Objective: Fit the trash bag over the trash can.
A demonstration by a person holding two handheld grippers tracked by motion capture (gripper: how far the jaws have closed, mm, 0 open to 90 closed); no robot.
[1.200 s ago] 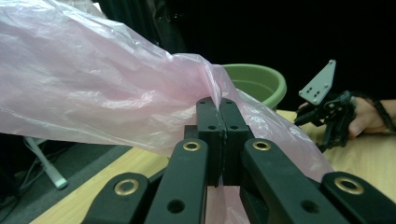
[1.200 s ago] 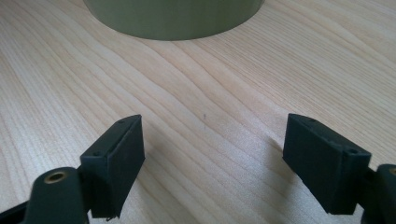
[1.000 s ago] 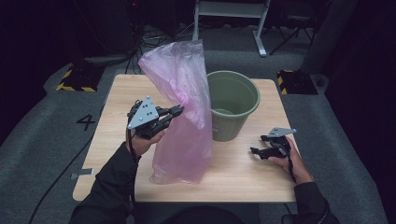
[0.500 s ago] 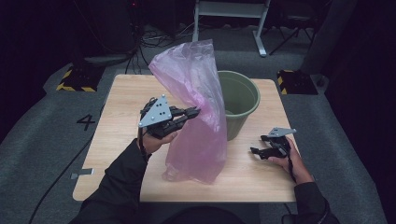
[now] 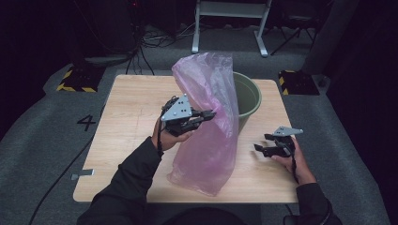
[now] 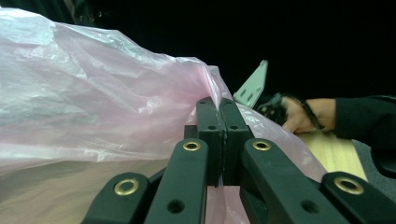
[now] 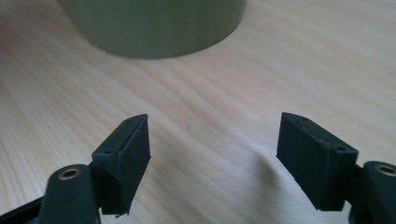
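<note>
A large, translucent pink plastic bag (image 5: 206, 140) stands tall on the wooden table (image 5: 131, 108), its bottom resting near the front edge. My left gripper (image 5: 211, 114) is shut on a fold of the bag's side; in the left gripper view the jaws (image 6: 218, 105) pinch the pink film (image 6: 93, 93). Behind the bag stands a green bucket (image 5: 248, 98), partly hidden by it. My right gripper (image 5: 260, 143) rests low at the table's right side. It is open, and its jaws have just been closing a little with nothing between them (image 7: 212, 140). The bucket's base (image 7: 154, 23) lies ahead of it.
Bare wood stretches across the table's left half. Beyond the bag, the left gripper view shows the person's other hand (image 6: 303, 114) and its grey plate (image 6: 252, 86). Dark floor, cables and a stand's legs (image 5: 230, 28) lie past the far edge.
My left gripper has carried the bag to the right, so the bag now covers the bucket's left side. The right hand has stayed in place.
</note>
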